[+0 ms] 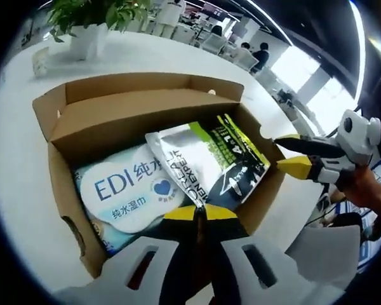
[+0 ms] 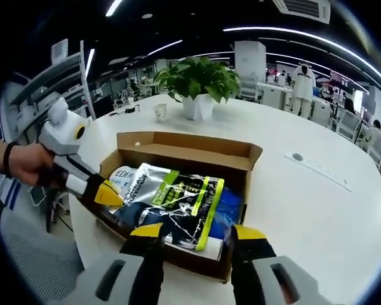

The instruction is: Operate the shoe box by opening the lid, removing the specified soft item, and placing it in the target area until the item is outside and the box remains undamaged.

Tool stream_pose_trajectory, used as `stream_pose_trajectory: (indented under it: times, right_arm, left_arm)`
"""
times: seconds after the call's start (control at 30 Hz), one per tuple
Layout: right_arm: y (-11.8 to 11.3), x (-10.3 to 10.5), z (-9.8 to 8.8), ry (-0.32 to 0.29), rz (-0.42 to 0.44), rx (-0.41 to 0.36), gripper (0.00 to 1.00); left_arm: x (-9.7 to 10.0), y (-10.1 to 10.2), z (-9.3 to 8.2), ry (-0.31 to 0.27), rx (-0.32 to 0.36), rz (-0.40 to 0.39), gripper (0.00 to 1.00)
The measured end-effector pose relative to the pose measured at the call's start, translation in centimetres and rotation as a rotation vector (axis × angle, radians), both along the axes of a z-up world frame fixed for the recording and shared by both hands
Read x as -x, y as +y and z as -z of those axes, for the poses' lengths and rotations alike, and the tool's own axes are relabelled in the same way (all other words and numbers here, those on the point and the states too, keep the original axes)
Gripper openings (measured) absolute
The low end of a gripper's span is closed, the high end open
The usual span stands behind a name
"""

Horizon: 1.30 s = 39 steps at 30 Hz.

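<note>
The cardboard shoe box [image 1: 146,117] [image 2: 190,155] stands open on the white table, its lid folded back. Inside lie a white and blue wipes pack [image 1: 130,187] [image 2: 122,175] and a silver, green and black pouch [image 1: 209,159] [image 2: 178,197] partly on top of it. My left gripper [image 1: 200,213] [image 2: 108,194] reaches over the box's wall, its yellow tips shut on the pouch's near corner. At the box's opposite side my right gripper [image 2: 197,234] [image 1: 289,154] hangs open with nothing between its jaws.
A potted plant [image 2: 200,79] [image 1: 89,19] and a small cup [image 2: 160,112] stand behind the box. The round table [image 2: 305,210] has bare room to the right of the box. A hand [image 2: 25,162] holds the left gripper. Desks and people are in the background.
</note>
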State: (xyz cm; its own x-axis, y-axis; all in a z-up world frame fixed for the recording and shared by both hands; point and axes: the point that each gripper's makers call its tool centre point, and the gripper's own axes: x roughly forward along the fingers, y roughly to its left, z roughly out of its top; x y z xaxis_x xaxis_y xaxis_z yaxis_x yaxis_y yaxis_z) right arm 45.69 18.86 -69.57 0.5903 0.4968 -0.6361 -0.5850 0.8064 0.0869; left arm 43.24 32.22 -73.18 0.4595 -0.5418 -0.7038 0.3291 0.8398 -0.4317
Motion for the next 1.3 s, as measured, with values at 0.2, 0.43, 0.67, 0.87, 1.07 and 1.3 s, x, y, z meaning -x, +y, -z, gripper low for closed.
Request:
stream_pose_trajectory:
  times: [0.2, 0.43, 0.67, 0.87, 1.07, 1.3]
  right_arm:
    - [0.5, -0.7, 0.5, 0.041, 0.004, -0.006, 0.37]
    - [1.3, -1.0, 1.3, 0.087, 0.003, 0.001, 0.37]
    - [1.8, -1.1, 2.4, 0.125, -0.001, 0.005, 0.36]
    - [2.0, -1.1, 3.2, 0.149, 0.004, 0.024, 0.36]
    - [2.2, -1.3, 3.4, 0.156, 0.006, 0.019, 0.34]
    - [2.4, -1.5, 3.4, 0.16, 0.016, 0.007, 0.29]
  left_arm:
    - [0.1, 0.1, 0.0, 0.0, -0.009, 0.02, 0.02]
    - [0.1, 0.1, 0.1, -0.003, -0.016, 0.036, 0.02]
    - [0.2, 0.2, 0.1, 0.0, -0.01, 0.038, 0.02]
    - [0.2, 0.2, 0.2, 0.002, -0.009, 0.037, 0.01]
    - [0.2, 0.2, 0.2, 0.008, -0.002, 0.037, 0.01]
    - [0.0, 0.3, 0.3, 0.007, -0.005, 0.038, 0.01]
